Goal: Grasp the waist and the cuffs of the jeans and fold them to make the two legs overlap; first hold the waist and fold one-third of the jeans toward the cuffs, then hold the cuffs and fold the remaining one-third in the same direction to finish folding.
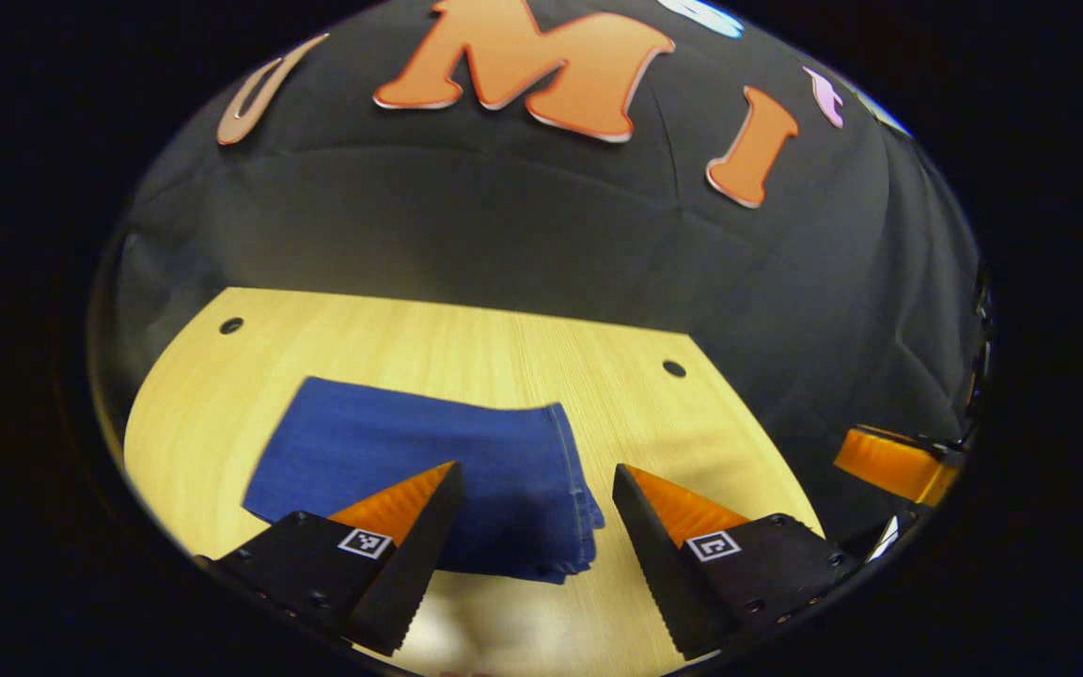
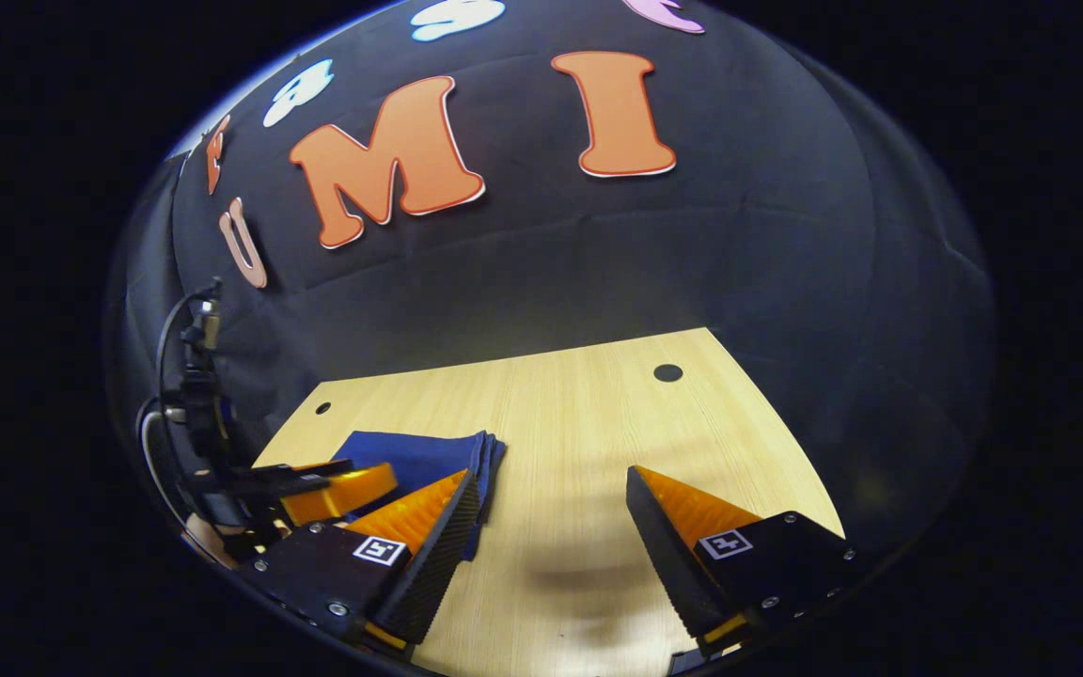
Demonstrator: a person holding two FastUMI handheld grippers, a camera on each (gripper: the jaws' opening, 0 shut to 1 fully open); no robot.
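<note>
The jeans lie folded into a compact blue stack on the wooden table, layered edges facing right. My left gripper hovers open above the stack's near right corner, nothing between its fingers. In the right gripper view the same jeans sit at the left, partly hidden behind my right gripper's left finger and the other gripper. My right gripper is open over bare table to the right of the stack, holding nothing.
The tabletop has two small round holes near its back corners, one also seen as a hole in the right gripper view. The black booth wall rises close behind. Cables and a hand show at the left in the right gripper view.
</note>
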